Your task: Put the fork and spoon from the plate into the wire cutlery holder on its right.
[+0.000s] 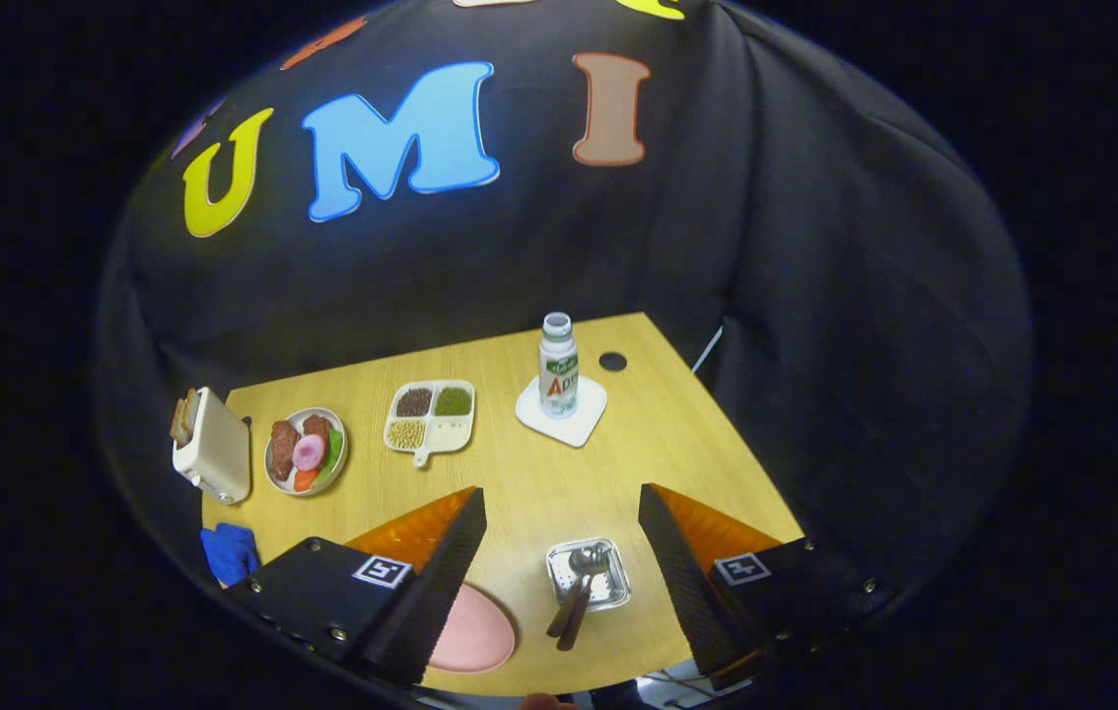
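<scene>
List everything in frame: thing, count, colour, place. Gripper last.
table: 1, light wood, under everything
pink plate: 1, pink, nothing on it, beside the left finger
wire cutlery holder: 1, silver, between the fingers, right of the plate
fork and spoon: 2, dark handles, standing in the holder
bottle: 1, white, on a white coaster, beyond the fingers
divided tray: 1, white, grains inside
food plate: 1, left of the tray
toaster: 1, cream, far left
cloth: 1, blue
gripper: 1, black and orange, open
</scene>
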The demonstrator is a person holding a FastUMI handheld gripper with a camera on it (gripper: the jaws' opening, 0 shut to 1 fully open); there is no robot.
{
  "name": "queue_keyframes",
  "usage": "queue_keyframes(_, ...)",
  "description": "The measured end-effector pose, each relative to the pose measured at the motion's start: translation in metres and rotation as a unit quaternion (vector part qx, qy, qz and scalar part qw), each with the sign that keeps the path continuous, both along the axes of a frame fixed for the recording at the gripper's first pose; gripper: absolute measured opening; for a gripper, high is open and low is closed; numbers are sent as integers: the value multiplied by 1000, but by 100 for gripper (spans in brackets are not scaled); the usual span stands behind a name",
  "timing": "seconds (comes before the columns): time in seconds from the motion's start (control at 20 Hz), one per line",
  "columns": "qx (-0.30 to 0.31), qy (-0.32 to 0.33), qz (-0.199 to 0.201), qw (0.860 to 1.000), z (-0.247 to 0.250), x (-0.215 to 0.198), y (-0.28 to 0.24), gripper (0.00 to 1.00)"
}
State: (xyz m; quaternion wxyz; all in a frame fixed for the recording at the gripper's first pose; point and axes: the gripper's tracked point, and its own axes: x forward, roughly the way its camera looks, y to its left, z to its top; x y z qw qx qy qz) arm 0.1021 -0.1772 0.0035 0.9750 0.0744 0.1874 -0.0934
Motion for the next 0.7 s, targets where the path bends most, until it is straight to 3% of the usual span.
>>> queue_keyframes(0.45,-49,-206,15,977,100,-16,31,95)
queue_keyframes(0.7,-86,-258,21,962,115,-28,49,95)
